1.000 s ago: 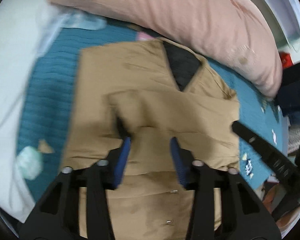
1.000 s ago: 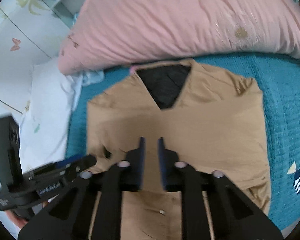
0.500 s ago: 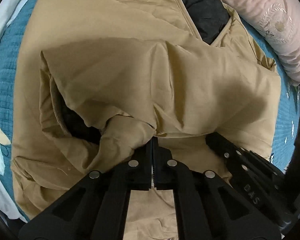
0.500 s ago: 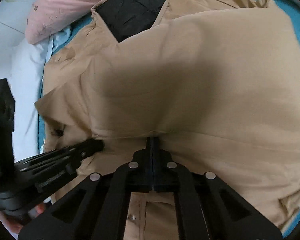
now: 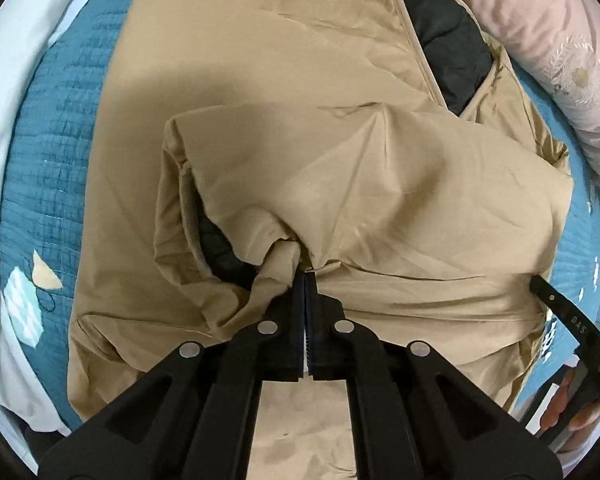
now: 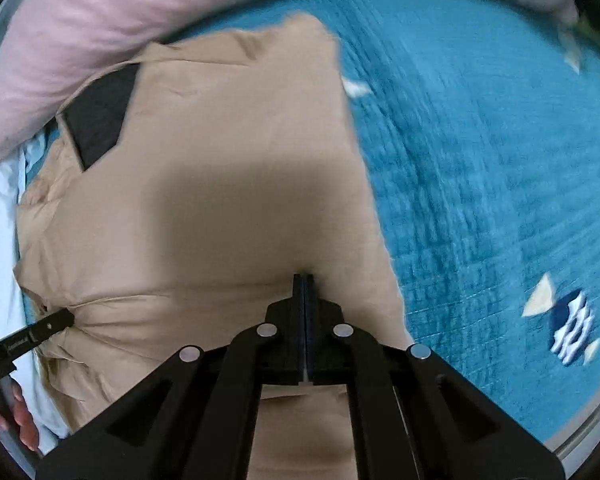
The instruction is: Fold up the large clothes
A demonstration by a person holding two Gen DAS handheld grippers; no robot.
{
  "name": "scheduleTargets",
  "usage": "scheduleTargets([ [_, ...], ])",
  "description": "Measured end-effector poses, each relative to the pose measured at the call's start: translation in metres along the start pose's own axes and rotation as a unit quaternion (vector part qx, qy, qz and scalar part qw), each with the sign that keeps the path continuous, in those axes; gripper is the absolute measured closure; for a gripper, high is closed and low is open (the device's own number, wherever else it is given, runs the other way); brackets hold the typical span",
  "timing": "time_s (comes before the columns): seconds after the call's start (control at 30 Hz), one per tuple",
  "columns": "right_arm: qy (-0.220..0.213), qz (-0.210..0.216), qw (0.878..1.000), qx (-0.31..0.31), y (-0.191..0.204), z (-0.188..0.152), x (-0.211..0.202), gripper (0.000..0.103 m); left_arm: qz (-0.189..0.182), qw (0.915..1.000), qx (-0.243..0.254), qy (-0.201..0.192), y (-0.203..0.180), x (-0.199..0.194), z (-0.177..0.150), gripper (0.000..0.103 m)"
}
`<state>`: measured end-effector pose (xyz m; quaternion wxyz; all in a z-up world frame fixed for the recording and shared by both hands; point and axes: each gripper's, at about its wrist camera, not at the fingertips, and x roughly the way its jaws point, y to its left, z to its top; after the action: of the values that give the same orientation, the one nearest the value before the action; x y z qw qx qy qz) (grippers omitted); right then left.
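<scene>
A tan jacket point(image 5: 284, 92) lies spread on a bed with a teal quilt point(image 5: 48, 128), its dark lining point(image 5: 448, 48) showing at the open neck toward 1 o'clock in the left wrist view. A pink pillow point(image 5: 560, 52) rests along the bed beyond the collar, touching the jacket's far edge.

The left claw point(image 5: 305, 280) has its 2 fingers pressed together on a bunched fold of the jacket, and the cloth puckers out from the pinch toward 10 and 2 o'clock. A raised flap of the jacket stands up from that grip, with a dark opening of lining just to the left of the fingers.

The right claw point(image 6: 303, 282) is likewise closed tight on the jacket point(image 6: 220, 184), gripping a fold near the garment's right edge; creases run from it sideways toward 9 o'clock. In that view the quilt point(image 6: 480, 152) fills the right side, blurred, with small white and navy patches point(image 6: 572, 328) at 4 o'clock. The pillow point(image 6: 100, 28) arcs across the top left.

Each claw's tip appears at the edge of the other's view, both on the same folded hem.
</scene>
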<state>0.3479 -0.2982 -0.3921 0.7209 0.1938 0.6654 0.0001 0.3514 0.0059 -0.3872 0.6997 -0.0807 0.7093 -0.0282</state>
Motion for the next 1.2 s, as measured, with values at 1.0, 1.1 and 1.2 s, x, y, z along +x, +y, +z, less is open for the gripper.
scheduleTargets([
  [1.0,-0.045,-0.018,0.997,-0.058,0.064,0.069,-0.004,0.103,0.055,0.9979,0.012,-0.032,0.003,-0.014,0.053,0.101],
  [1.1,-0.052,-0.049,0.997,-0.022,0.024,0.084,-0.001,0.103,0.053,0.9982,0.007,-0.028,0.011,-0.007,0.060,0.101],
  [1.2,-0.036,-0.032,0.999,-0.003,0.004,0.085,0.019,0.103,0.047,0.9985,-0.002,-0.026,0.015,-0.002,0.065,0.101],
])
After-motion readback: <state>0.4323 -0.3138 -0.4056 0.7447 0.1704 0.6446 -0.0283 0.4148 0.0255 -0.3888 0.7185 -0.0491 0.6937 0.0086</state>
